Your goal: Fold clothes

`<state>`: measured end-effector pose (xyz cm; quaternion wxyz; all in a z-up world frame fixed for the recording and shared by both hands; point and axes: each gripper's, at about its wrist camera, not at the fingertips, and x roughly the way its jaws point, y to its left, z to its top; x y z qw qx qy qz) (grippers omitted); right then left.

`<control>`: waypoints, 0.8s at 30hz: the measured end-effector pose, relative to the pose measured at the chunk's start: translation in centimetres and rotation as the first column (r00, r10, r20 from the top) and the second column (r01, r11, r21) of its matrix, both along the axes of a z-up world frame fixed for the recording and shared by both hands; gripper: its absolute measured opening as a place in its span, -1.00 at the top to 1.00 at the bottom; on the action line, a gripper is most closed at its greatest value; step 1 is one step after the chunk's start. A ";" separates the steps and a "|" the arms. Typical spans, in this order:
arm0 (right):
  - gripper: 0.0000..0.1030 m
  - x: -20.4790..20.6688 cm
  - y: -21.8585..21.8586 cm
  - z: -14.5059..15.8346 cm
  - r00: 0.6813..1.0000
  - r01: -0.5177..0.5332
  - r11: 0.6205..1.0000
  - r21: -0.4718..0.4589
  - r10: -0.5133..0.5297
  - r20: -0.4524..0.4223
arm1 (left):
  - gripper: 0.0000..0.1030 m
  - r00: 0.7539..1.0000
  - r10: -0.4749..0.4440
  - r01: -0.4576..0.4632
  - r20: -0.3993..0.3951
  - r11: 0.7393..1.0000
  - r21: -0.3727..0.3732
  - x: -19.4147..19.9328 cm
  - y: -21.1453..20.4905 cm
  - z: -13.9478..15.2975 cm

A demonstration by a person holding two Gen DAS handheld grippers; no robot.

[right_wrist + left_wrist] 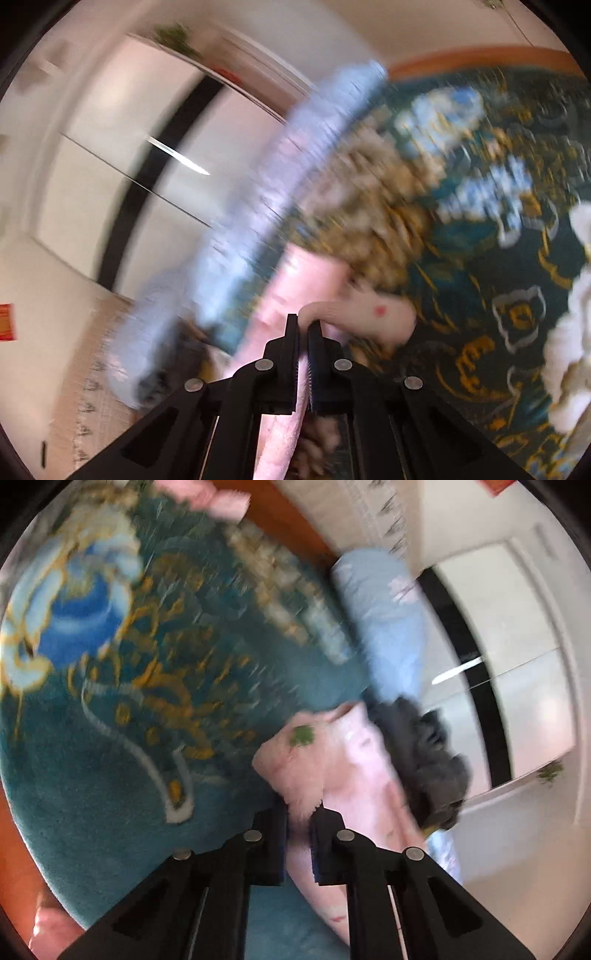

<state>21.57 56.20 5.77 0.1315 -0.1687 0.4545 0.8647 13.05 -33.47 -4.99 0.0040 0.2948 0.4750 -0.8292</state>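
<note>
Both views sat on the wrists, fisheye, looking fwd along black two-finger grippers and angled down. Left cam faced a teal patterned rug with gold and blue motifs (pixel 110 701) close below, white wall panels at right. Right cam looked over the same rug (pixel 480 258) – panels at left. Shared: rug, fluffy pale pink garment (pixel 332 760) (pixel 306 280), light blue cloth (pixel 388 627) (pixel 258 184) – both close, blurred.

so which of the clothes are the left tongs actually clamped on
The pink garment, pinched between the left tongs. The light blue one and the dark grey one lie beyond it, untouched.
</note>
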 end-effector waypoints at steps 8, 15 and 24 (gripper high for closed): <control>0.99 8.8 3.3 -7.7 0.953 0.156 0.984 -0.083 -0.128 0.276 | 0.84 0.995 0.025 -0.027 0.101 1.000 0.014 -0.6 -0.7 -2.1; 0.84 8.3 3.0 -9.3 0.971 0.103 0.971 -0.216 -0.051 0.233 | 0.83 0.995 0.021 -0.023 0.102 1.000 0.012 -0.1 -0.9 -2.5; -0.25 6.7 -0.2 -11.0 0.957 -0.031 0.909 -0.417 0.148 0.251 | 0.83 0.993 0.010 -0.012 0.116 1.000 0.014 0.2 -0.8 -2.3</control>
